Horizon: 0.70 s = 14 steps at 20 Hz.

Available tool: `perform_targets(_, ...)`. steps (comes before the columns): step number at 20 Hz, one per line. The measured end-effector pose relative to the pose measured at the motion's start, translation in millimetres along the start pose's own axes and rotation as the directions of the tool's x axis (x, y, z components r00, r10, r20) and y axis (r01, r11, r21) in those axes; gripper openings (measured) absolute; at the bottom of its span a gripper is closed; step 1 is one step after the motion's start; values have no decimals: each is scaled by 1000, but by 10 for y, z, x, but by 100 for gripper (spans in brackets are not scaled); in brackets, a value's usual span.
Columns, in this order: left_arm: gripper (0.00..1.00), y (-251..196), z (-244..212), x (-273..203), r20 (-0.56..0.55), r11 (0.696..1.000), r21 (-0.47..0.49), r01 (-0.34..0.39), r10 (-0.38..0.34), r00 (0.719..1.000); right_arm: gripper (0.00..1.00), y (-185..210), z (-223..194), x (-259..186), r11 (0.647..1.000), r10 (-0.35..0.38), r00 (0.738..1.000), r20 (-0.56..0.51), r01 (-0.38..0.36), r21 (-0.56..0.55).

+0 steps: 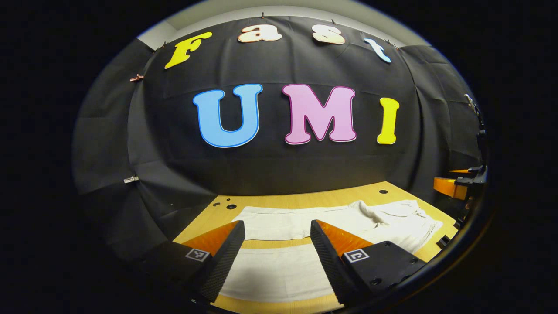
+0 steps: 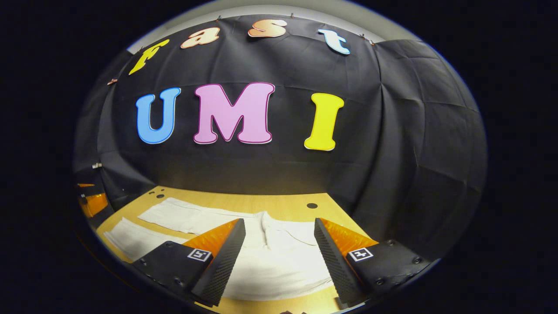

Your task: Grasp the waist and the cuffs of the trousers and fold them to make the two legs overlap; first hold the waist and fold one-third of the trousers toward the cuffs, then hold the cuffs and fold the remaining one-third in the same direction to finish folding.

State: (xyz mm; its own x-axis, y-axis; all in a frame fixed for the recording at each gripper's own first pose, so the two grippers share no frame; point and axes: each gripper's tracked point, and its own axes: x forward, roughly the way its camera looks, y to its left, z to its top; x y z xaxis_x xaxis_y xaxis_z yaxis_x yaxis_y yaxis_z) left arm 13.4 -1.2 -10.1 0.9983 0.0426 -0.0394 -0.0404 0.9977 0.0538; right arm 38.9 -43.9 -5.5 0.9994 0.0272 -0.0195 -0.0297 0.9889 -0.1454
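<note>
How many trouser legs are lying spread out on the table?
2. The trousers lie flat on the table, legs apart: the far leg nearer the booth wall, the near leg under the open left gripper.

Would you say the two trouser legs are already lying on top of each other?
No, the trousers lie spread on the table with bare wood between the legs.

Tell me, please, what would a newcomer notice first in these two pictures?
The white trousers catch the eye first, spread flat on the wooden table with both legs apart. Next come the two open grippers: the left gripper hovers over the legs, and the right gripper over the waist end.
</note>
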Motion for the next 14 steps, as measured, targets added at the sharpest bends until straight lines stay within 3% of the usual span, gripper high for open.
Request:
perform_targets(4, 94, 41, -93, 5, -37, 999, 28, -19, 20, 999, 98, -443, -25, 182, 980, 6, 1000, 11, -4, -197)
perform_targets(8, 94, 40, -177, 13, -65, 997, 71, -29, 33, 997, 98, -901, -194, 326, 927, 43, 998, -36, -53, -371)
perform_targets(11, 98, -11, -285, -2, -84, 994, 106, -30, 39, 996, 98, -1223, -439, 453, 869, 67, 992, -103, -109, -483)
perform_targets(14, 98, -132, -401, 17, -118, 994, 108, -15, 28, 993, 99, -1493, -853, 601, 764, 99, 970, -220, -216, -608)
